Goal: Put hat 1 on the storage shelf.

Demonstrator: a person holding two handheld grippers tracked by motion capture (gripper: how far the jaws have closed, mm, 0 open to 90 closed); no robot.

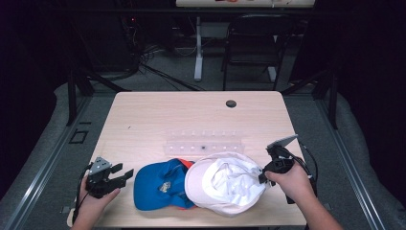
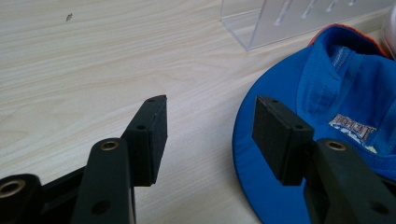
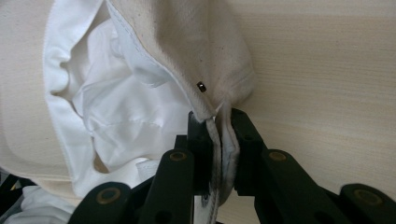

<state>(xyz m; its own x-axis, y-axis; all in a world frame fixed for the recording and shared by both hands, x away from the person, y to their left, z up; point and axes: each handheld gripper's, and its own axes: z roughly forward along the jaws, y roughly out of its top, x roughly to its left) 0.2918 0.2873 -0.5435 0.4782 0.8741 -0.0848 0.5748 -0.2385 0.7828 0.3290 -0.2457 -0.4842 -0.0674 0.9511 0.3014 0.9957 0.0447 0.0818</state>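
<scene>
- Pale wood tabletop carries a white cap lying crown-down, overlapping a blue cap, with a clear plastic rack just behind them.
- Our right gripper pinches the white cap's rim at its right edge, likely to lift or drag it off the blue one.
- Our left gripper waits with jaws apart, holding nothing, beside the blue cap.
- Right gripper view confirms fabric squeezed between the pads; left gripper view reveals the blue cap's label.
</scene>
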